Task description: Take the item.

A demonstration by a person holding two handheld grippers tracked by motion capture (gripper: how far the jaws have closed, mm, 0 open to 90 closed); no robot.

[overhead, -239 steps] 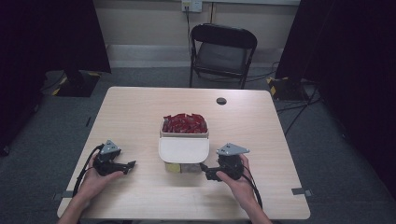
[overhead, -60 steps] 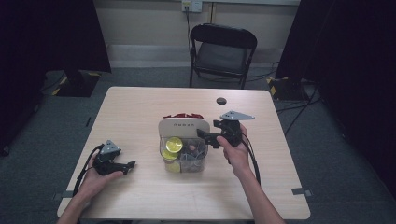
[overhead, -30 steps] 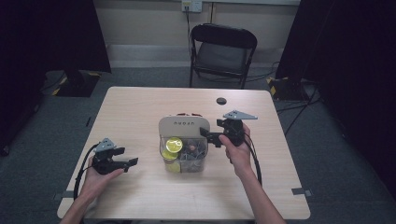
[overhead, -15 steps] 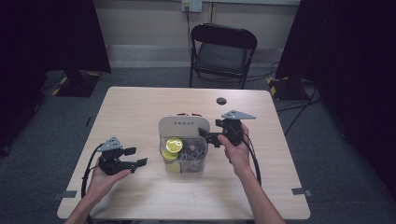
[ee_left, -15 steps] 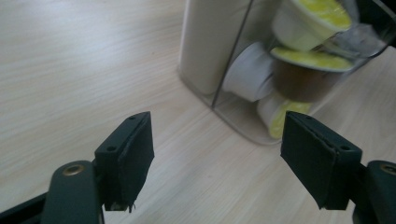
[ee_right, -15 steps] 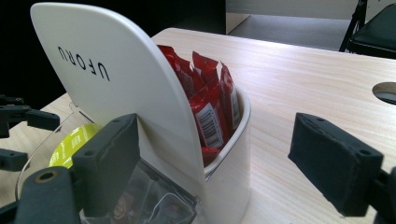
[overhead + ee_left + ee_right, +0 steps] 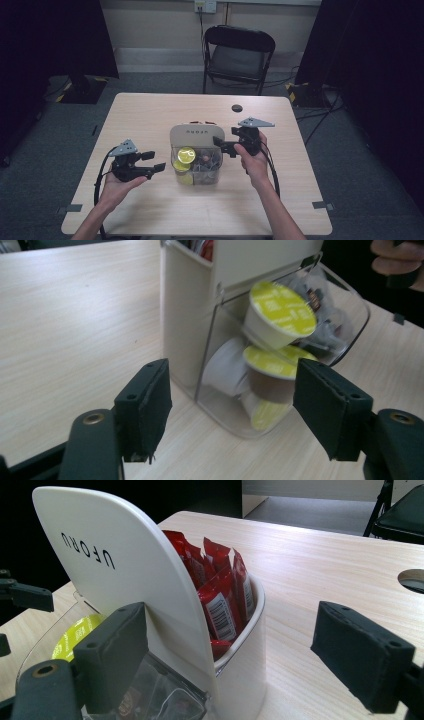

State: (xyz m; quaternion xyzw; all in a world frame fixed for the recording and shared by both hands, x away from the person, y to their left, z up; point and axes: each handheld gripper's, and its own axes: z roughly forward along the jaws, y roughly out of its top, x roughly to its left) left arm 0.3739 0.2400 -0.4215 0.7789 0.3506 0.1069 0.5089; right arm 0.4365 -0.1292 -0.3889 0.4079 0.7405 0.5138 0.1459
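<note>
Left gripper view showed the pods dead ahead between the half-closing, empty left tongs; right tongs seemingly held the lid open.

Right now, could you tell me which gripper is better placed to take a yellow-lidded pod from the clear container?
Left. The left gripper faces the yellow-lidded pods with nothing between its jaws, which have just been closing; the right gripper stands at the raised white lid.
</note>
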